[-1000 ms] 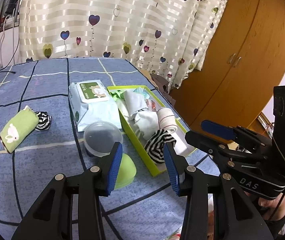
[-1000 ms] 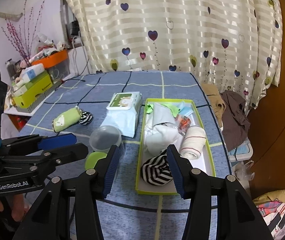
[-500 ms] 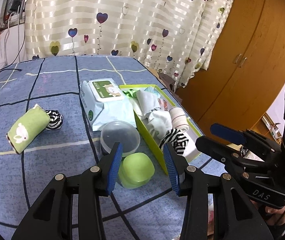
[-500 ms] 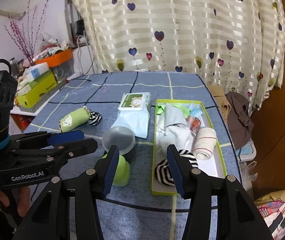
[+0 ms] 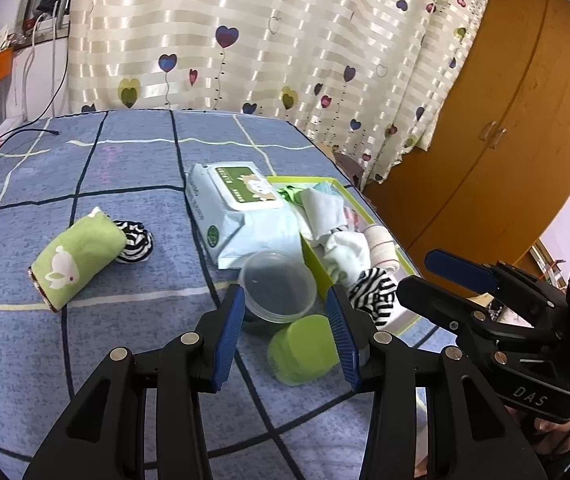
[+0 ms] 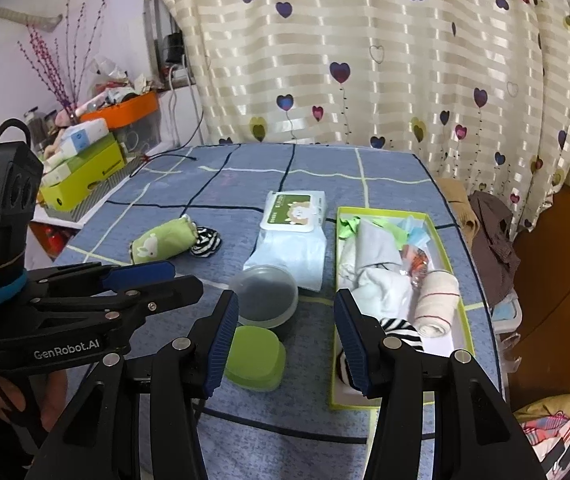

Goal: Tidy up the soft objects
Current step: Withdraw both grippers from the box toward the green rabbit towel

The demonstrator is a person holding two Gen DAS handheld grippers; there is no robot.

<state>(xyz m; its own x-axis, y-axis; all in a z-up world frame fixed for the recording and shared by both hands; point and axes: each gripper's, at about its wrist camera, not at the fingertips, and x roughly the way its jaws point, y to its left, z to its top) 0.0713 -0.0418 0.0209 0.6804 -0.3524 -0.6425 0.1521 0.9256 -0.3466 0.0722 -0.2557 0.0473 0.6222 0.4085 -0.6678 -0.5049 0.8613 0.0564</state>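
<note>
A lime-green tray [image 6: 464, 308] [image 5: 314, 264] on the blue checked table holds white cloths, a cream roll [image 6: 435, 304] and a striped sock [image 6: 401, 326] [image 5: 375, 296]. A green rabbit-print roll [image 5: 77, 258] [image 6: 163, 240] and a striped sock ball [image 5: 137, 242] [image 6: 206, 242] lie together at the table's left. My left gripper [image 5: 283, 336] is open and empty, above the table's near edge. My right gripper [image 6: 287, 344] is open and empty, between the green lid and the tray.
A wet-wipes pack [image 5: 241, 200] [image 6: 291, 232] lies left of the tray. A clear round container [image 5: 279, 286] [image 6: 265, 294] and a green lid [image 5: 305, 350] [image 6: 255, 358] sit near the front. A curtain hangs behind, a wooden wardrobe [image 5: 505, 140] stands right, cluttered shelves [image 6: 85, 160] left.
Both grippers have pulled back and toward the left, so the tray and containers sit farther away. Both jaws stay open. Nothing on the table has moved.
</note>
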